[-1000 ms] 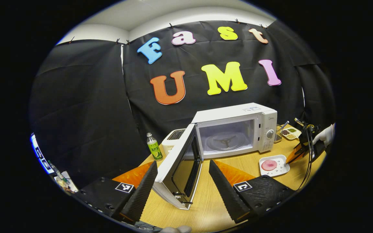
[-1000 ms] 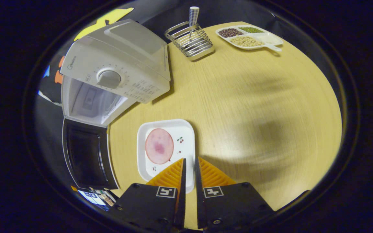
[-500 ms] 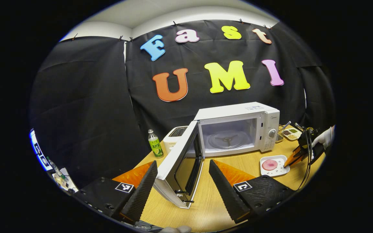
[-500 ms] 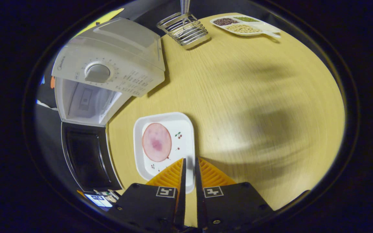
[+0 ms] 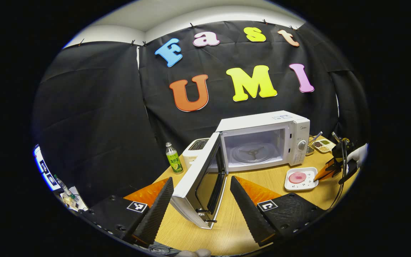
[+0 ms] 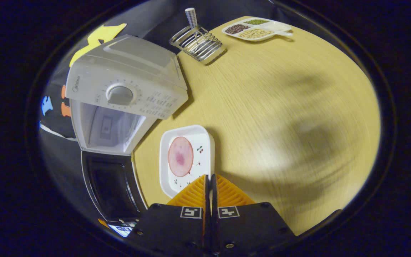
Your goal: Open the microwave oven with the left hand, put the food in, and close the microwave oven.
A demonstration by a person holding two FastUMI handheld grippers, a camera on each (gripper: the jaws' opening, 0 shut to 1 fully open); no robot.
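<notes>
Black cloth walls close off a booth around a pale wooden table [image 5: 227, 228]. From the left gripper view, the left gripper [image 5: 202, 200] hangs low over the table with its fingers spread wide, gripping nothing; the edge of the microwave [image 5: 262, 142] door [image 5: 200, 185] stands between them, swung fully open, and I cannot tell whether either finger touches it. Inside, the cavity is bare down to the glass turntable. A green bottle [image 5: 173, 163] and a toaster [image 5: 195, 148] sit to the microwave's left. On the right, near the microwave, a white plate [image 5: 300, 179] carries a round pink slice of food [image 5: 297, 177], and the right gripper [image 5: 325, 174] reaches its rim, held by a gloved hand [image 5: 357, 153]. From the right gripper view, looking down, the right gripper [image 6: 210, 184] has its fingers pressed together on the plate [image 6: 205, 141] rim at the near edge. The food [image 6: 180, 156] lies flat, thin and soft, likely to slide if tilted. The plate looks light, stiff and probably slippery, so the rim is the sensible hold, kept level. A wire rack [image 6: 196, 43] and a divided tray of beans [image 6: 255, 29] rest far across the table.
</notes>
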